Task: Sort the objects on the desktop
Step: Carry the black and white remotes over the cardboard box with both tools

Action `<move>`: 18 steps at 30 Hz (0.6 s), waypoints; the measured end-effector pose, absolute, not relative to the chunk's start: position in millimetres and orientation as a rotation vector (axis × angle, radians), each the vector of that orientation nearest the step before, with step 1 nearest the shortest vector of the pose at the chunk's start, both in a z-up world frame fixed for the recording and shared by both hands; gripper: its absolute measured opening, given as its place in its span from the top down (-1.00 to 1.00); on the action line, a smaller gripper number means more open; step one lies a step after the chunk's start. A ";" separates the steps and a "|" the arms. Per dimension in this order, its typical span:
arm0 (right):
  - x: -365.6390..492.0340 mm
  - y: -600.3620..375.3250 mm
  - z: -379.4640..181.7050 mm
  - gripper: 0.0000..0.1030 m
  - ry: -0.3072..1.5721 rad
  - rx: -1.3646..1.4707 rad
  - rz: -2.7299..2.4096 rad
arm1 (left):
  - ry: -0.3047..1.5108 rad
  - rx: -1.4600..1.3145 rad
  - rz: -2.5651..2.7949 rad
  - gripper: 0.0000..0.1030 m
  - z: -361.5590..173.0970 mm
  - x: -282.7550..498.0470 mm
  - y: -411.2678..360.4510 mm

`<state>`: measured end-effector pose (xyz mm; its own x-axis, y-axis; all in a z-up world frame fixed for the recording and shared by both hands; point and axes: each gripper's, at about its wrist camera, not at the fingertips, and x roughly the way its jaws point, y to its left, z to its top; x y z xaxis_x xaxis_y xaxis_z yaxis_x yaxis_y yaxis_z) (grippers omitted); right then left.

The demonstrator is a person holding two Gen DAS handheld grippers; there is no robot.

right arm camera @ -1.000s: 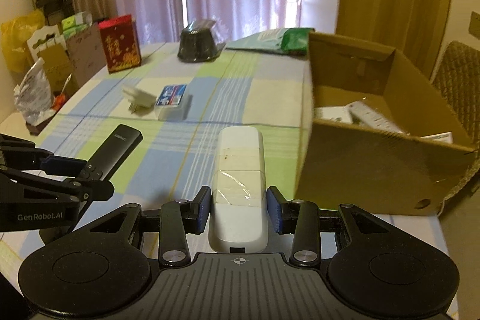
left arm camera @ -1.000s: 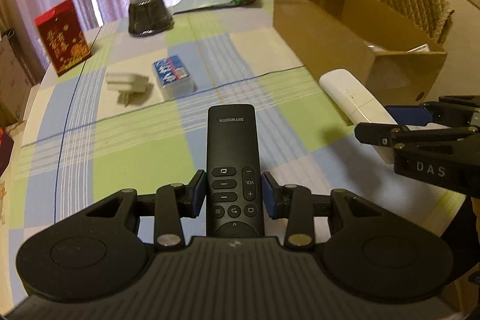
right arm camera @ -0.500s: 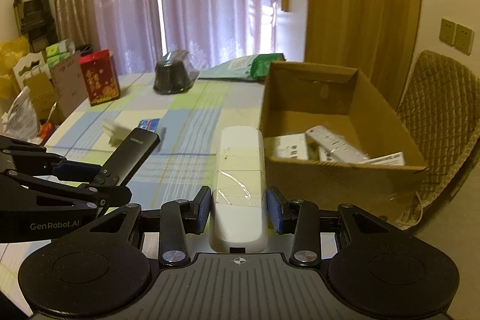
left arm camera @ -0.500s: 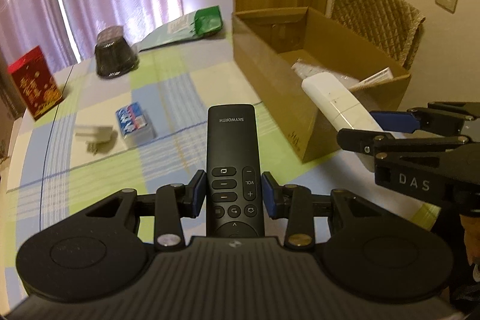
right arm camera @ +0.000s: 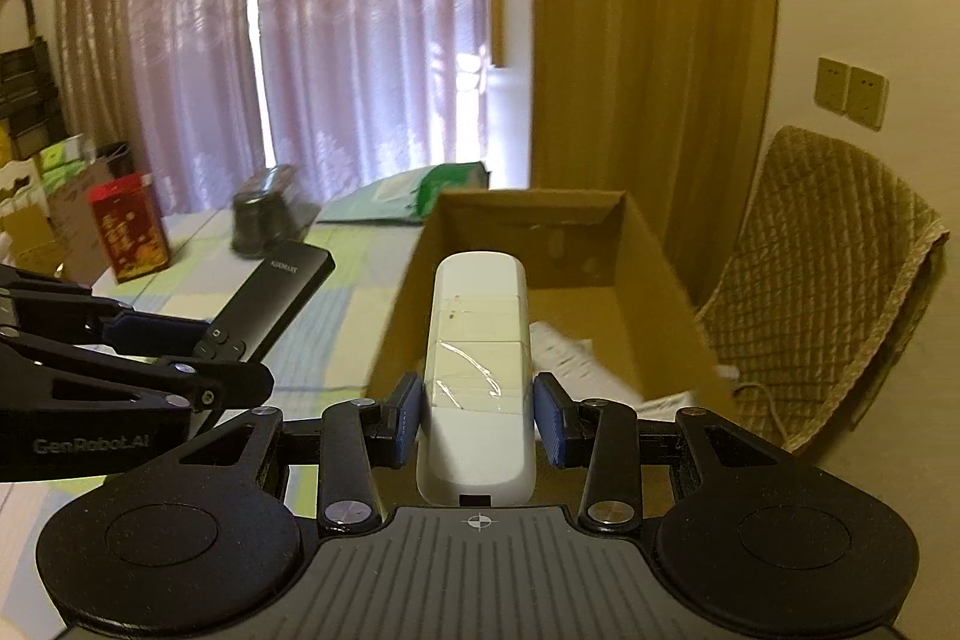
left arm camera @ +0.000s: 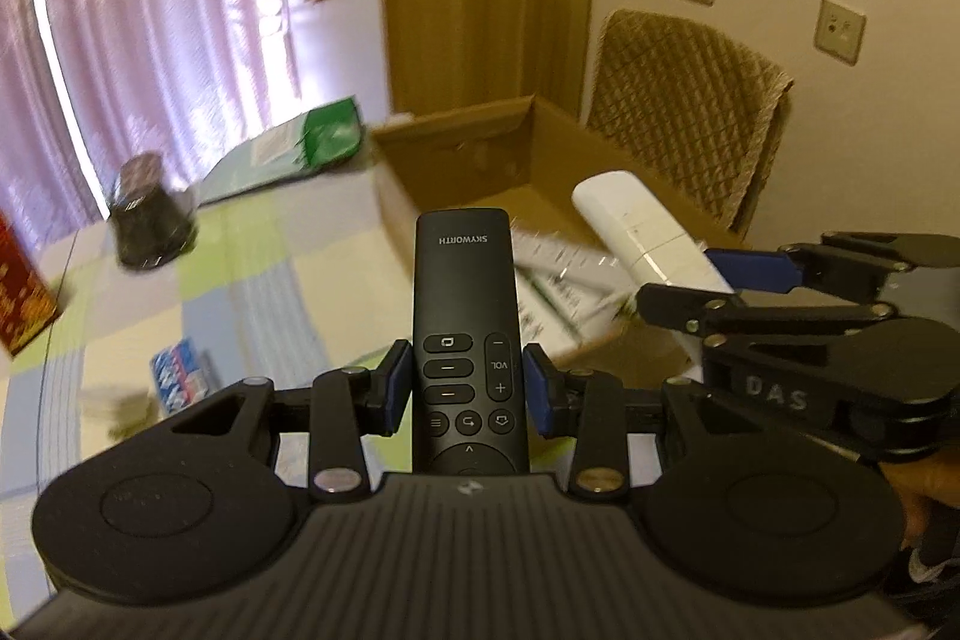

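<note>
Ahead of your right gripper (right arm camera: 478, 409) sits the open brown cardboard box (right arm camera: 654, 244), and inside it, past your fingertips, lie white flat items (right arm camera: 570, 358), blurred so you cannot tell exactly what they are. Your right gripper's blue pads (right arm camera: 549, 418) are clamped on the long white plastic remote (right arm camera: 478, 370), which points forward over the box's near wall. Your left gripper (left arm camera: 468, 391), just to the left of the right one, has its blue pads (left arm camera: 397, 388) closed against the sides of the slim black Skyworth remote control (left arm camera: 465, 316), held above the checked tablecloth (left arm camera: 240, 292) with its far end reaching towards the box's near left corner. From the left wrist view, the white remote is ahead and to the right, over the box.
</note>
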<state>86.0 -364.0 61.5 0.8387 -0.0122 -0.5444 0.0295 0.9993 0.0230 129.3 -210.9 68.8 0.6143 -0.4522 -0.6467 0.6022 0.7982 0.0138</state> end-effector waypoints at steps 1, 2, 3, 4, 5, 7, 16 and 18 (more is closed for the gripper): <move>89.6 -369.6 62.9 0.24 0.572 0.031 -0.030 | 0.667 0.241 -0.624 0.35 71.2 132.3 -217.8; 93.4 -374.8 64.0 0.24 0.569 0.032 -0.038 | 0.661 0.243 -0.634 0.35 73.5 135.3 -224.7; 97.1 -380.2 65.2 0.24 0.566 0.032 -0.046 | 0.656 0.245 -0.642 0.35 75.4 138.5 -231.2; 100.5 -386.0 66.5 0.24 0.562 0.032 -0.053 | 0.652 0.247 -0.649 0.35 76.8 141.5 -237.2; 103.8 -391.7 67.6 0.24 0.559 0.033 -0.060 | 0.648 0.249 -0.656 0.35 78.0 144.7 -243.4; 110.1 -400.6 68.5 0.24 0.555 0.034 -0.069 | 0.644 0.248 -0.668 0.35 79.4 152.3 -255.3; 131.2 -420.0 66.6 0.24 0.555 0.039 -0.088 | 0.653 0.247 -0.699 0.35 73.2 180.1 -289.5; 134.4 -421.7 64.8 0.24 0.558 0.042 -0.091 | 0.657 0.250 -0.701 0.35 71.2 184.4 -292.4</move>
